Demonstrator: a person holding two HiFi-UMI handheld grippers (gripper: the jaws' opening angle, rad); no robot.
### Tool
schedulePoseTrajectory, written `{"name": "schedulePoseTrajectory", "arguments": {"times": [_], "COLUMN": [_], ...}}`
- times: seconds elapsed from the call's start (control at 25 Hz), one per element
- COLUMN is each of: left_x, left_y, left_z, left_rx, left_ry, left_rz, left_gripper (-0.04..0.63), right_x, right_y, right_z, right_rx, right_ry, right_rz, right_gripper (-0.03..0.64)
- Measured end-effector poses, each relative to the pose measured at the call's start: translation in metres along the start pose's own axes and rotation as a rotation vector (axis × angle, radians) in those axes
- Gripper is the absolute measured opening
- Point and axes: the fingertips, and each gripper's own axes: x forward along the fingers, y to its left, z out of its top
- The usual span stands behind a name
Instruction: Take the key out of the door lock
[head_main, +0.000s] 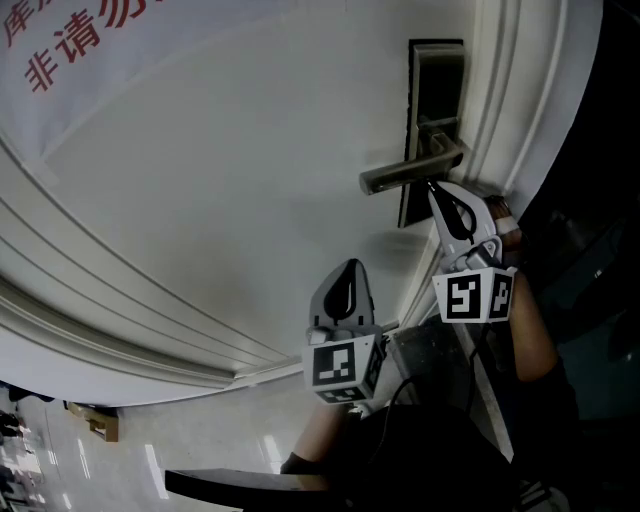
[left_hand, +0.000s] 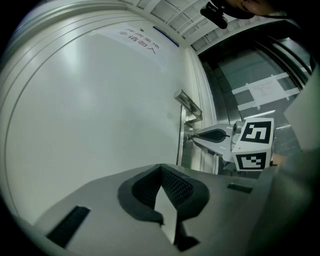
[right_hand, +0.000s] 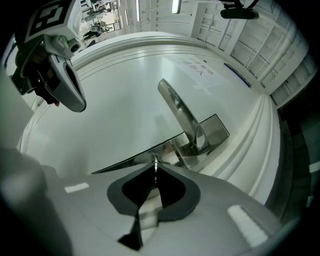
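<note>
The right gripper (head_main: 432, 188) reaches up to the lock plate (head_main: 435, 70), a dark, tall metal plate set near the edge of the white door (head_main: 200, 200). Its tips sit just under the lever handle (head_main: 410, 170), which sticks out from the plate toward the middle of the door. In the right gripper view, the fingers are clenched on the key (right_hand: 155, 161). Only a thin sliver of bright metal shows there, pinched between the tips right against the plate below the handle's base. How far the key sits in the lock cannot be made out.

The left gripper (head_main: 350, 265) hangs lower and nearer the person, well apart from the plate, and points at the bare face of the door. In the left gripper view, its fingers are clenched tip to tip with nothing between them. That view also shows the right gripper side on, with its pointed end meeting the plate beneath the handle.

Each gripper carries its marker cube (head_main: 345, 365) at the rear. A forearm (head_main: 530, 335) runs down behind the right gripper. A white sign with red characters (head_main: 70, 40) hangs on the door at the upper left of the head view. Stepped moulding (head_main: 520, 100) runs along the door's edge beside the plate.
</note>
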Motion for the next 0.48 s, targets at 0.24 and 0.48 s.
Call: {"name": "schedulePoseTrajectory", "arguments": {"times": [0.24,0.48], "left_x": [-0.0007,-0.0005], "left_y": [-0.0002,-0.0003], "left_z": [0.0043,0.0024], "left_rx": [-0.002,0.010], "left_ry": [-0.007,-0.009], "left_rz": [0.001,0.003], "left_gripper": [0.000,0.000], "right_x": [-0.0004,-0.0013], "right_y": [0.0008,0.0020], "right_z": [-0.0003,-0.0002], "right_rx": [-0.040,-0.122], "right_ry": [0.001,0.001], "right_rz": [0.010,0.026], "right_gripper": [0.012,0.012]}}
